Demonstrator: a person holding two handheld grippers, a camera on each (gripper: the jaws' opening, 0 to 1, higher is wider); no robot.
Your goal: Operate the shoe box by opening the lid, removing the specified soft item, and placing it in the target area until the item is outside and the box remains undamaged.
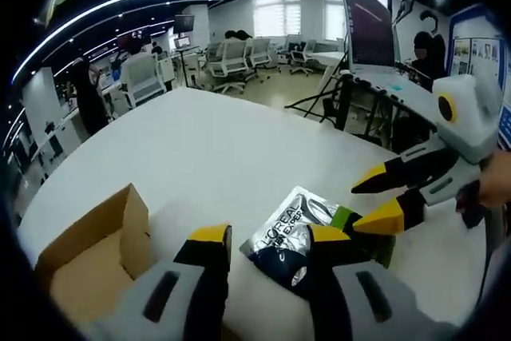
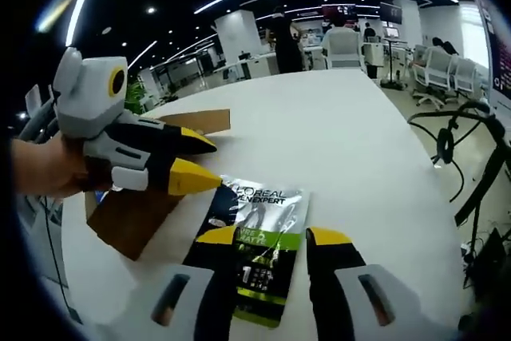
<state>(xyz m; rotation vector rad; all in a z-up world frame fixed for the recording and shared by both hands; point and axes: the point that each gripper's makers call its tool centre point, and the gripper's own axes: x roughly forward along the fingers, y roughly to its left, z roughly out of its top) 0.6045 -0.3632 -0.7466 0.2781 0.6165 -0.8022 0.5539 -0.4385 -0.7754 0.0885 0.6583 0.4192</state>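
Lies flat on the white table [image 2: 375, 141]: shiny packet [image 2: 259, 249], long way pointing between open right gripper [image 2: 271, 239] jaws. Left gripper [image 1: 263, 235] open too, near the box [image 1: 88, 257].

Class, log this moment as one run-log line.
sachet: on table, outside box | left hand-held gripper: open | right hand-held gripper: open

Lying flat on the counter [image 1: 200, 149]: the sachet [image 2: 259, 237], out of the shoe box [image 1: 88, 249]. In the right gripper view, sitting between the right hand-held gripper [image 2: 271, 241] jaws, the box resting left of it, near the counter's edge. Reaching over the box there, the left hand-held gripper [image 2: 204, 161], tips just beside the sachet's corner. Standing well behind the counter: office chairs [image 1: 231, 61].
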